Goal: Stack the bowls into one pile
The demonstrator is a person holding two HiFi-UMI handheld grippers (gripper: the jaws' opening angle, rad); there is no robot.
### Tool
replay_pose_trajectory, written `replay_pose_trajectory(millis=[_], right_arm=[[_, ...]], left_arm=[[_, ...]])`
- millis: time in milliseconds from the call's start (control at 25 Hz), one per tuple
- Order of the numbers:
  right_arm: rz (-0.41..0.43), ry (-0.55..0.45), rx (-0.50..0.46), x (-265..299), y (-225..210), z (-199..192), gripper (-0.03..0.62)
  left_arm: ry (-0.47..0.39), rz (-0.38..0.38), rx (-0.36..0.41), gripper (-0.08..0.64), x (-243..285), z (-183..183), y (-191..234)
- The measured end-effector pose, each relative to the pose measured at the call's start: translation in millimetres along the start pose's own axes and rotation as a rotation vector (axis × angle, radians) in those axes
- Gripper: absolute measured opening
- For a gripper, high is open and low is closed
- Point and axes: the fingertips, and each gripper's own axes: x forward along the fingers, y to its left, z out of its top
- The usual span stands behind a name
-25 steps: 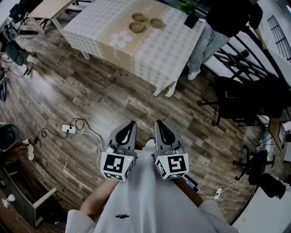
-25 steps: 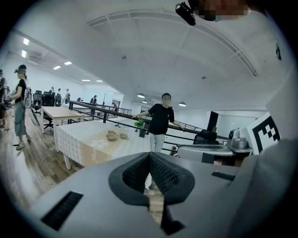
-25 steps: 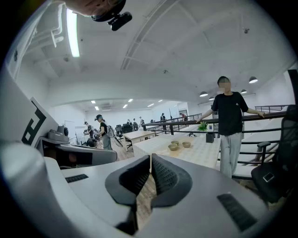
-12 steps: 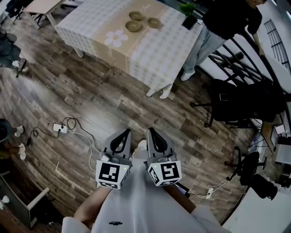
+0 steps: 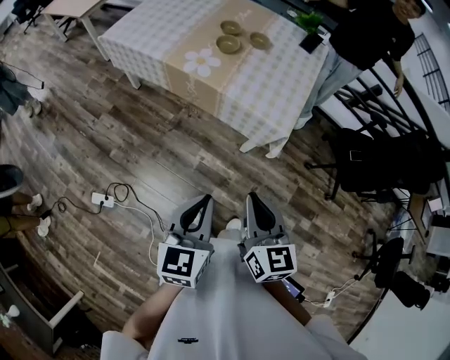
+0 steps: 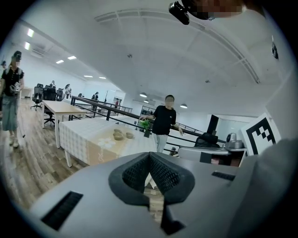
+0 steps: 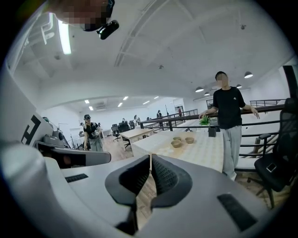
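Well, the biggest thing is the wood floor [image 5: 140, 162]. A wide, open stretch of it lies between the person holding the grippers and the one table [image 5: 148, 35]. The table has a checked cloth that hangs down over its edges, with a tan strip across it.

One person in black [image 5: 365, 42] stands at the table's right corner. Dark office chairs [image 5: 358, 162] crowd the right side of the floor, so the open room is in the middle and on the left.

There are two grippers. The left gripper [image 5: 205, 200] and the right gripper [image 5: 251, 197] are held side by side, close to the holder's body and far from the table. Each one has its two jaws pressed together at the tips, with nothing between them.

Three bowls [image 5: 228, 44] sit on the tan strip, back from the table's edge. They are in a little bunch, side by side, and none is inside another.

One small green plant [image 5: 309, 21] stands near the person in black. One white power strip [image 5: 103, 200] with a curly cable lies on the floor at the left.
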Motion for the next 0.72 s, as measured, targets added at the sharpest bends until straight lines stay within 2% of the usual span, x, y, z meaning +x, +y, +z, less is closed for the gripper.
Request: replay_pose_trajectory(millis=[240,400,720], right_arm=[[0.001,-0.02,-0.022,37.5,32.1,7.4,0.038],[0.009,0.009,-0.021,58.4,47.3,5.0,0.038],[0.033,0.042,0.004,126.1,29.3,12.4,0.038]], left_arm=[[-0.012,-0.006,-0.016,0.018,-1.5,10.1,48.7],[-0.001,-0.013,-0.025,0.018,1.9,14.6,69.5],[0.023,0.018,-0.041,0.018,50.5,28.2,112.2]])
